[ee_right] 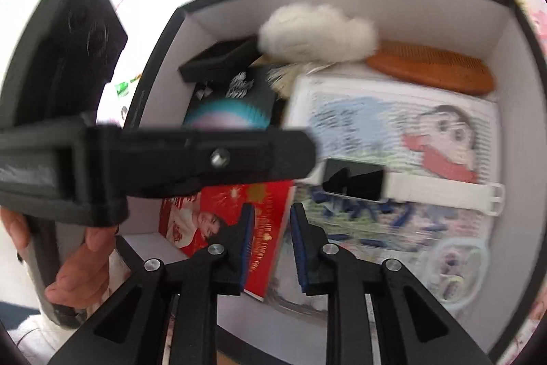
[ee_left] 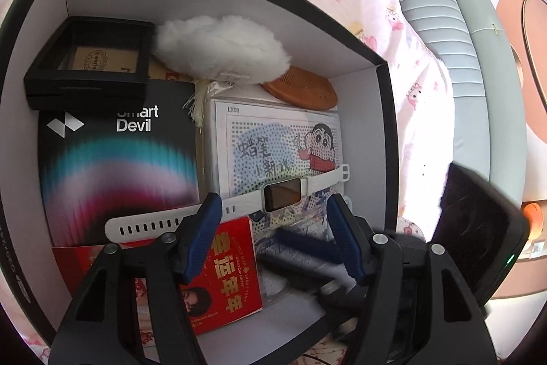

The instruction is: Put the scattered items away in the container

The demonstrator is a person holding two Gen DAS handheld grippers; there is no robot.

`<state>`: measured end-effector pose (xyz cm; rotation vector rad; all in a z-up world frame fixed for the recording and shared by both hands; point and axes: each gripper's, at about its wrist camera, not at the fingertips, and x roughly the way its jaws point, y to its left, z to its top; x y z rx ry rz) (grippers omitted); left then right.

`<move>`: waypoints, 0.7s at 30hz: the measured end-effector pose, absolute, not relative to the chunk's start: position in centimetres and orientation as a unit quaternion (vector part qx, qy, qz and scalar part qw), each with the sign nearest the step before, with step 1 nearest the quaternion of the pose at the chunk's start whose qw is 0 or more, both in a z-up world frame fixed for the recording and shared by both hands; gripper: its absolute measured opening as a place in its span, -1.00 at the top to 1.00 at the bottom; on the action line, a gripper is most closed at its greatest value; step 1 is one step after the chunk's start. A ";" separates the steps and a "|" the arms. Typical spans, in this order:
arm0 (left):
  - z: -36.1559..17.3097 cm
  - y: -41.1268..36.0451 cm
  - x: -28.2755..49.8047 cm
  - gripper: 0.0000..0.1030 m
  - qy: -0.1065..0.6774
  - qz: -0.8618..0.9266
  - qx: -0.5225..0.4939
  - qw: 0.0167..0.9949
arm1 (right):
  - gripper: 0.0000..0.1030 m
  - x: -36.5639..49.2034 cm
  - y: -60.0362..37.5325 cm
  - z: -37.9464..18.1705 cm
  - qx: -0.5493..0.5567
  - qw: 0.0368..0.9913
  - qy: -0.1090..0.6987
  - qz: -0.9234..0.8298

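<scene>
While both grippers hover over the open box (ee_left: 383, 112), the watch (ee_left: 280, 192) is the thing nearest their tips, lying inside the box across the cartoon board (ee_left: 273, 139), its face up and its white strap stretched flat to either side.

Nearest the watch, the left gripper (ee_left: 271, 224) stands with its jaws wide apart and nothing between the pads; one blue finger (ee_left: 205, 221) sits in front of the holed end of the strap, but whether it touches the strap I cannot tell. The right gripper (ee_right: 271, 245) has its jaws a small way apart, also with nothing between them, just short of the watch and over the edge of the red booklet (ee_right: 222, 218).

I judge the watch light and easy to lift. Its strap looks soft and bendy, so it would droop if taken by one end, and the glossy face looks slippery and easy to scratch. The better hold would be across the strap just beside the case, or on the case's narrow sides, not on the glass.

Beyond the watch lie the dark carton (ee_left: 119, 156) to its left, then the brown comb (ee_left: 301, 91), the white puff (ee_left: 218, 47) and the small black case (ee_left: 92, 64) against the far wall. Since the watch already rests in the box, little seems left to do with it.
</scene>
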<state>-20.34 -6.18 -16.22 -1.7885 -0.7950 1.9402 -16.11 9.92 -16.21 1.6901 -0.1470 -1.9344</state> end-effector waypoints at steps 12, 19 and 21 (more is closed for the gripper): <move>-17.5 -5.2 -21.4 -0.26 -0.267 0.702 -0.639 0.169 | 0.63 -20.1 14.9 -16.3 0.631 0.176 -0.063 -0.753; -9.1 -3.8 -17.8 -0.26 -0.185 0.824 -0.506 0.175 | 0.62 -16.8 15.4 -10.6 0.568 0.165 -0.068 -0.804; -6.3 -2.8 -15.6 -0.28 -0.164 0.848 -0.469 0.186 | 0.55 -14.7 16.5 -7.3 0.532 0.157 -0.051 -0.830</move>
